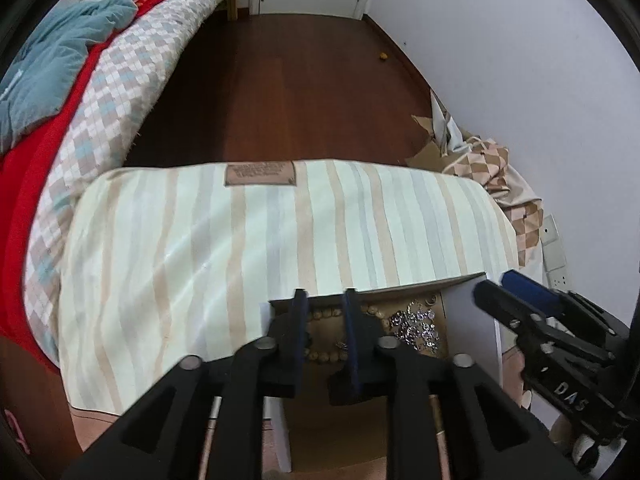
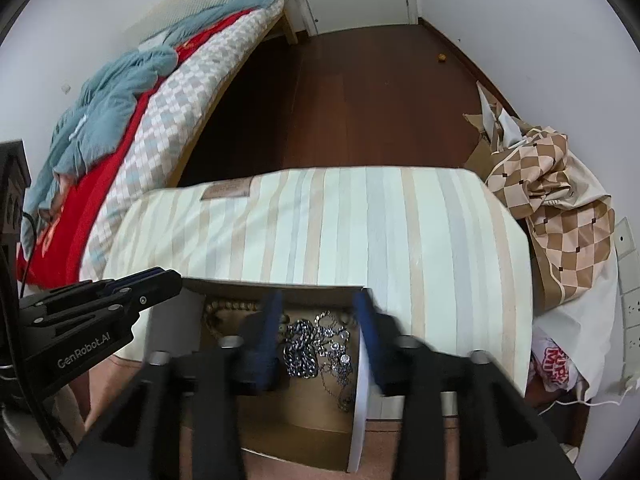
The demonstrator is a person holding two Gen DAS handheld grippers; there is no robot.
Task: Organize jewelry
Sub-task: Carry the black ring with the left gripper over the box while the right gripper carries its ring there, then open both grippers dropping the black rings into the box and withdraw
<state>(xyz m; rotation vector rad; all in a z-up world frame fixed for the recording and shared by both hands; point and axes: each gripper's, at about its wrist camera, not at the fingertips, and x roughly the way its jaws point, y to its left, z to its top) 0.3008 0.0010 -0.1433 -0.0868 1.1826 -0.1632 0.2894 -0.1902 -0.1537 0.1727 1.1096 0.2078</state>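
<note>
An open cardboard box (image 1: 466,312) (image 2: 358,396) with white walls sits at the near edge of a striped cloth. Inside lie a wooden bead string (image 1: 326,314) (image 2: 228,306) and a heap of silver chains and sparkly pieces (image 1: 416,326) (image 2: 316,344). My left gripper (image 1: 325,312) is open and empty above the bead string. My right gripper (image 2: 318,320) is open and empty above the silver heap. Each gripper shows in the other's view, the right one (image 1: 516,300) at the right, the left one (image 2: 132,300) at the left.
The striped cloth (image 1: 240,248) (image 2: 380,232) covers a raised surface beyond the box. A bed with red and checked covers (image 1: 80,140) (image 2: 160,128) is on the left. A checked fabric pile and cardboard (image 1: 500,176) (image 2: 560,216) lie on the right by the wall. Dark wood floor (image 1: 288,88) is behind.
</note>
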